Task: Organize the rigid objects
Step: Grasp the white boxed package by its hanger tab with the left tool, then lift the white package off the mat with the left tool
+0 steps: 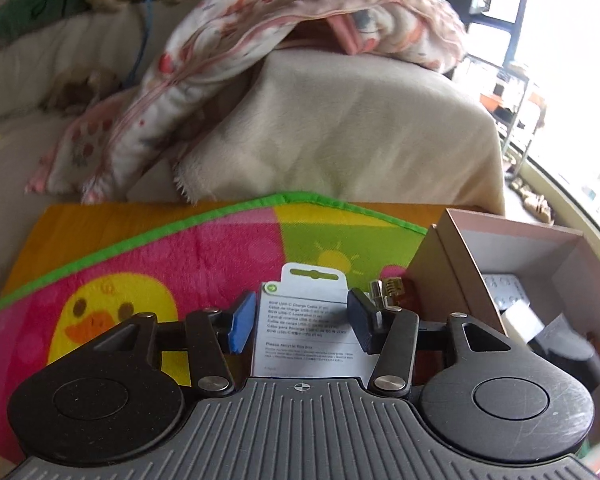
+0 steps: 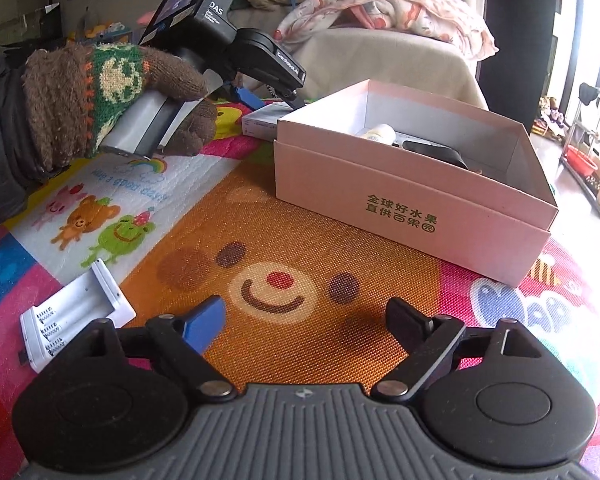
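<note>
Your left gripper (image 1: 302,320) straddles the white cable box (image 1: 306,320), fingers either side, a sliver of gap showing; not yet clamped, as far as you can tell. Box lies flat on the play mat (image 1: 180,256), long axis running straight ahead along the fingers. Pink carton (image 2: 412,196) sits just to its right. Your right gripper (image 2: 306,326) hangs wide apart, empty; white battery charger (image 2: 76,316) near its left side.
</note>
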